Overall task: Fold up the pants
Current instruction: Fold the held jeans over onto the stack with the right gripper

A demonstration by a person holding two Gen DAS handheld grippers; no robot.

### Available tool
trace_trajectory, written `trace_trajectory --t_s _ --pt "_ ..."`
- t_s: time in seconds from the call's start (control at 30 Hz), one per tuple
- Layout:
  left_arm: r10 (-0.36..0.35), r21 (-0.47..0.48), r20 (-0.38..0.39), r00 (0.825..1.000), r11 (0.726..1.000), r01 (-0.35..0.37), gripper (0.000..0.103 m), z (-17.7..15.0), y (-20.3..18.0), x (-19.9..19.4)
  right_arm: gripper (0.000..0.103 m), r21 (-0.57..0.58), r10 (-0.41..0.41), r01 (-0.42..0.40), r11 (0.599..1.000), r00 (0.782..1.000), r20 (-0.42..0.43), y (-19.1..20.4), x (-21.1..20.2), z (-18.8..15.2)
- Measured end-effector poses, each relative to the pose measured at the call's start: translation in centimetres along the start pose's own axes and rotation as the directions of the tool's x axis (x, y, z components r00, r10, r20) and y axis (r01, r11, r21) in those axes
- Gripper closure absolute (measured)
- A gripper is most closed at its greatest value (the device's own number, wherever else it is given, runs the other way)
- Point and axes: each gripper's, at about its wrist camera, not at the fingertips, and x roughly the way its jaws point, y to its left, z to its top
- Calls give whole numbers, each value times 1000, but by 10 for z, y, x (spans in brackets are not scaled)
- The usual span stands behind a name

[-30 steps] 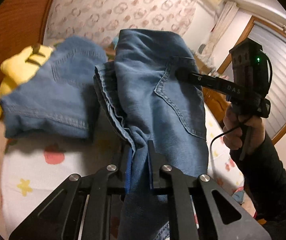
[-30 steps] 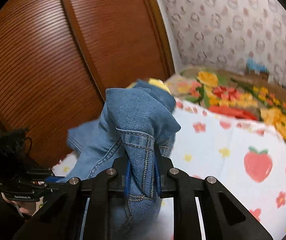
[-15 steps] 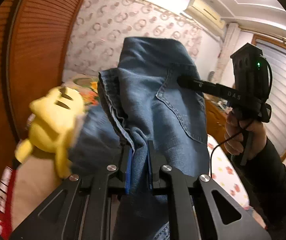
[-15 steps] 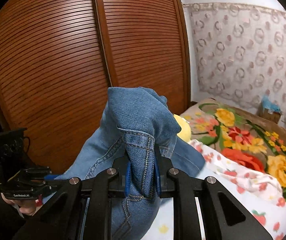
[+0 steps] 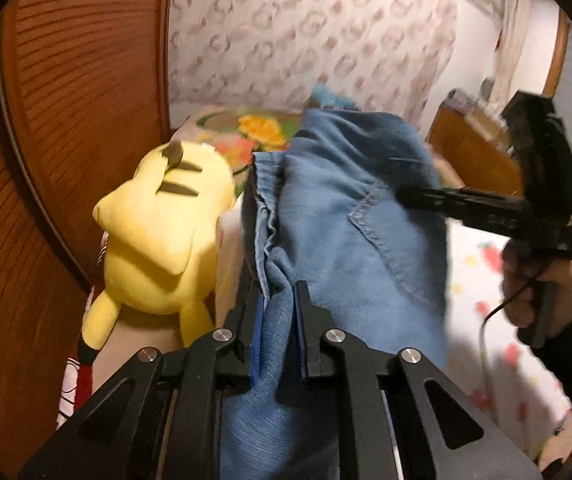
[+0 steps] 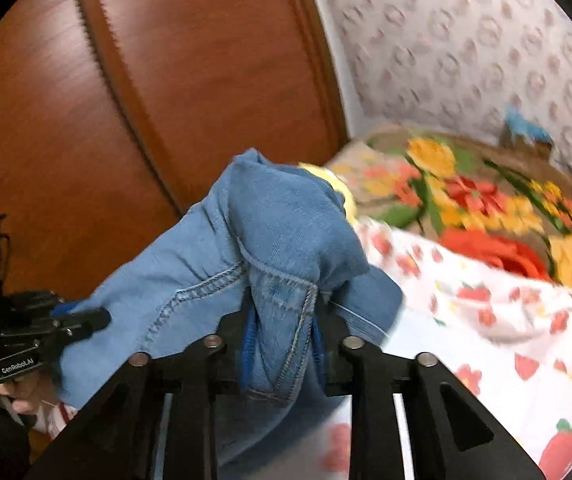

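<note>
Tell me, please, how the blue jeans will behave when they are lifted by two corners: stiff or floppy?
Probably floppy: the jeans sag and bunch between the left claw and the right claw. Likely rather heavy, since the denim hangs in thick folds. The right claw is opening with fabric between its pads, so that side may slip.

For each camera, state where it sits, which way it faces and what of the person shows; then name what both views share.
Left wrist: on the left gripper, facing the jeans it clamps, a yellow plush toy, wallpaper; the right gripper and hand show.
Right wrist: on the right gripper, jaws opening around denim, facing wooden doors and floral bedding; the left gripper shows.
Shared: jeans, bed, wallpaper.
</note>
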Motion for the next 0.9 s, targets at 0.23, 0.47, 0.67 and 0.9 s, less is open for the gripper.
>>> trace_trajectory --t_s 0.23,0.47,0.67,0.9 --pt "33 -1 8 999 999 -33 84 1 -1 -3 55 -6 -35 35 999 999 42 -13 -11 12" --pt "89 38 94 992 995 -93 51 1 -16 -38 55 -75 4 10 997 983 184 14 -58 12" --pt "54 57 120 991 996 -61 48 -17 -36 -45 55 -191 56 -36 981 993 101 36 -17 5" --pt "101 34 42 994 994 -103 48 -38 -30 -8 63 -198 35 -33 980 999 5 15 43 34"
